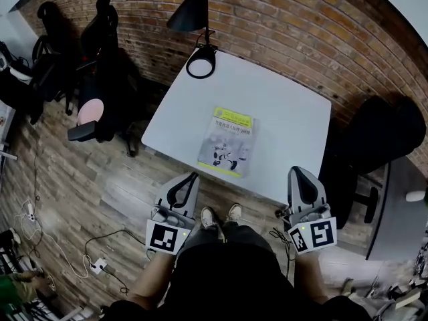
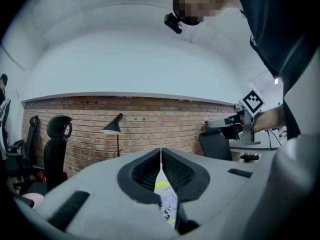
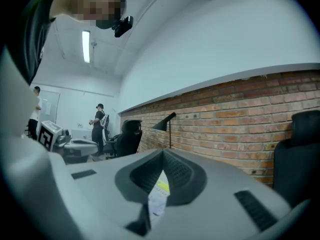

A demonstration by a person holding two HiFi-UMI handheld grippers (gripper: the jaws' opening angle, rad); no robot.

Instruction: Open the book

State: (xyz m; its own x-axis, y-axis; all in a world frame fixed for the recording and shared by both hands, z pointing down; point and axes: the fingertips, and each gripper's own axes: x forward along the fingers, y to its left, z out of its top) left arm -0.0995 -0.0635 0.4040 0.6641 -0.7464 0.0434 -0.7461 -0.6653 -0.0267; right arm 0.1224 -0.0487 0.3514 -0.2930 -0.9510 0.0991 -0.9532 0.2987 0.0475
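A closed book (image 1: 228,142) with a yellow and grey cover lies flat near the front edge of the white table (image 1: 281,105). My left gripper (image 1: 192,176) hangs shut just off the table's front edge, left of the book, holding nothing. My right gripper (image 1: 297,172) is at the table's front right edge, its jaws shut and empty too. In the left gripper view a sliver of the book (image 2: 167,204) shows below the meeting jaw tips (image 2: 160,150). The right gripper view likewise shows the book (image 3: 159,196) under its closed tips (image 3: 162,152).
A black desk lamp (image 1: 196,19) stands at the table's far left corner. Black office chairs (image 1: 100,65) are on the left and another chair (image 1: 378,139) on the right. A brick wall (image 1: 281,25) runs behind the table. The person's shoes (image 1: 221,215) sit just below the table edge.
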